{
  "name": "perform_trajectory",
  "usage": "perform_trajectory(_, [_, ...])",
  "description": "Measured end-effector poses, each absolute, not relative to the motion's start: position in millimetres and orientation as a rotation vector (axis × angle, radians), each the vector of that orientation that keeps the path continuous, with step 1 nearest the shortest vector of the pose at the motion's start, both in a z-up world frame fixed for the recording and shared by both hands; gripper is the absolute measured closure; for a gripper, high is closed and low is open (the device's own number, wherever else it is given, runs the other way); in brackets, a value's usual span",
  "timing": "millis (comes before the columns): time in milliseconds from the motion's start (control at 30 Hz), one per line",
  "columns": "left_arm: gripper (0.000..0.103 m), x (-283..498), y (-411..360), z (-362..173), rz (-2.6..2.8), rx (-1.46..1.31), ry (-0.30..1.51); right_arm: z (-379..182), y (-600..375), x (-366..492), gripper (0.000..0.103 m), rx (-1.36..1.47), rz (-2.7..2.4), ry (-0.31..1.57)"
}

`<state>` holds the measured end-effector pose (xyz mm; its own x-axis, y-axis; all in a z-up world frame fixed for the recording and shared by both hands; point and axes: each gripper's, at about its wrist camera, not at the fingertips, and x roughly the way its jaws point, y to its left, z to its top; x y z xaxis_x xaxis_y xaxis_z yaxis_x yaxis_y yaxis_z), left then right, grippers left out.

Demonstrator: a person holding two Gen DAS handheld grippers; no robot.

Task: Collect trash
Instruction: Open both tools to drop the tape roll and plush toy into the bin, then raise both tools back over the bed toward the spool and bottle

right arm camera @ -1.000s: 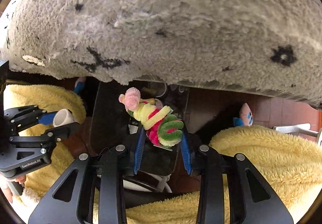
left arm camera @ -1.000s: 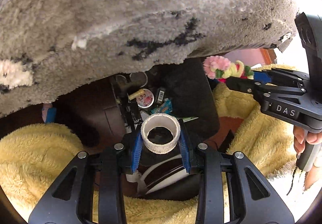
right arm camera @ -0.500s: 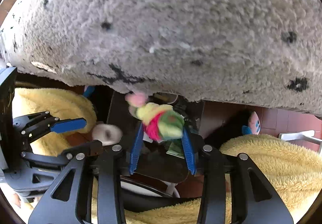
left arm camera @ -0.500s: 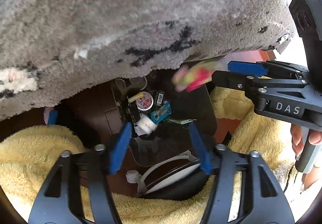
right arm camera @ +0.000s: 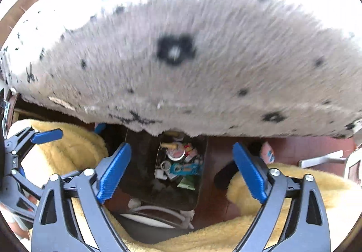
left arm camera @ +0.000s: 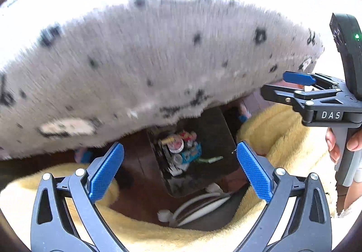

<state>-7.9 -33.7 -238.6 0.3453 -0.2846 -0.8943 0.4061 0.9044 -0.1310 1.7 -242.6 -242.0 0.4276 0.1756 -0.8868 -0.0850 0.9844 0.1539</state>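
A dark trash bin (left arm camera: 212, 132) stands on the floor below both grippers, also in the right wrist view (right arm camera: 140, 154). Inside lies a heap of trash (left arm camera: 181, 152): a round lid, a teal wrapper, a white ring, and red and yellow bits (right arm camera: 178, 161). My left gripper (left arm camera: 181, 170) is open and empty above the bin. My right gripper (right arm camera: 181, 170) is open and empty above it too. The right gripper shows at the right of the left wrist view (left arm camera: 291, 86). The left gripper shows at the left of the right wrist view (right arm camera: 38, 138).
A grey shaggy blanket with black marks (left arm camera: 147, 66) hangs over the bin's far side (right arm camera: 192, 66). Yellow fluffy fabric (left arm camera: 278, 129) lies on both sides of the bin (right arm camera: 70, 145). A dark round object with white bands (left arm camera: 199, 209) sits at the bin's near side.
The left gripper opened and let the white ring fall into the bin. The right gripper opened and let the pink, yellow and green fuzzy toy fall in. Both grippers rose.
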Motion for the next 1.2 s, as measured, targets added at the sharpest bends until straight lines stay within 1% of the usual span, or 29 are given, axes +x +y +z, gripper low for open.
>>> perform_trajectory(233, [0.008,5.4,-21.1,-180.4,-0.421,0.135,0.985,-189.4,-257.9,5.3,0.008,0.059,0.154,0.977])
perform_trajectory(467, [0.008,39.1,-11.6,-155.3,-0.37,0.147,0.925,-148.5,-263.1,35.4,0.008,0.046,0.147,0.868])
perform_trajectory(700, [0.008,85.5,-4.0,-137.9,-0.347,0.149,0.893,-118.7,-261.1,80.8,0.007,0.029,0.117,0.834])
perform_trajectory(933, [0.008,148.0,-15.5,-139.8,-0.336,0.155,0.891,-120.7,-275.0,141.0,0.007,0.035,0.089,0.845])
perform_trajectory(1200, [0.008,227.2,-40.0,-155.4,-0.345,0.175,0.921,-146.2,-272.9,235.7,0.007,0.073,0.051,0.885])
